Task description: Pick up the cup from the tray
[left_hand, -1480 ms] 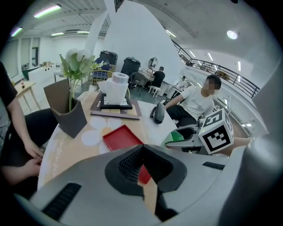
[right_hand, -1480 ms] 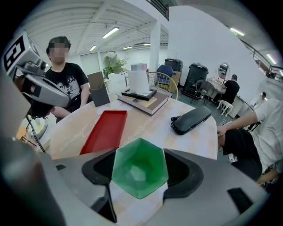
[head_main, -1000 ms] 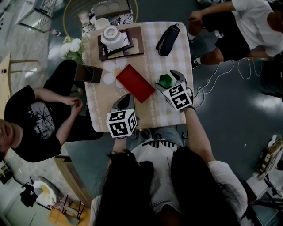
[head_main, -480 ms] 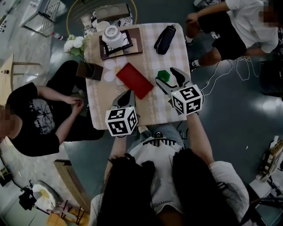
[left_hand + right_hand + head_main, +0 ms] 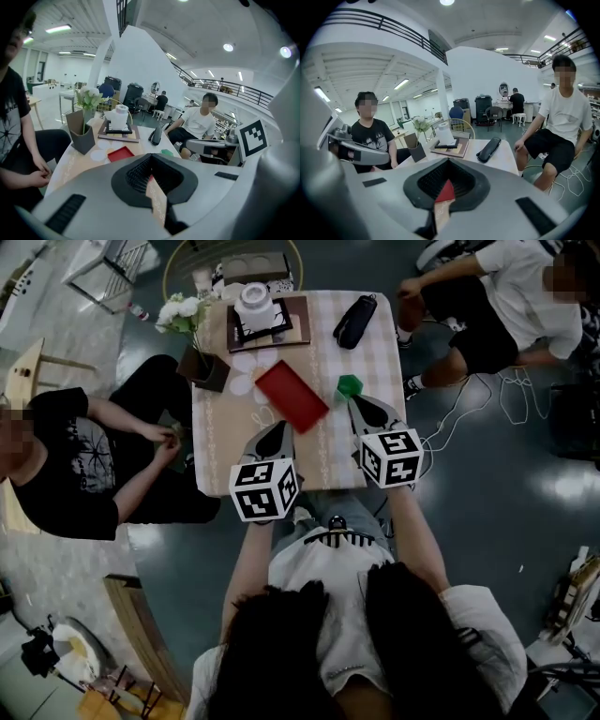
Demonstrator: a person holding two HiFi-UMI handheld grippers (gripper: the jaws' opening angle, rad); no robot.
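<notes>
Standing upright: a white cylindrical cup (image 5: 256, 304), inside a shallow black square tray (image 5: 279, 325). Lying flat, the tray, on a brown board (image 5: 300, 311) at the far end of the checked table (image 5: 366, 362), beside the left corner.

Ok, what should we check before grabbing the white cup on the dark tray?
1. White cup upright on dark square tray: ok.
2. Left gripper jaws open: not ok, together.
3. Right gripper jaws open: not ok, together.
4. Grippers close to cup: not ok, both at the checked table's near edge.
5. Way past red flat tray and small green block clear: cannot tell.
6. Cup empty: cannot tell.
</notes>
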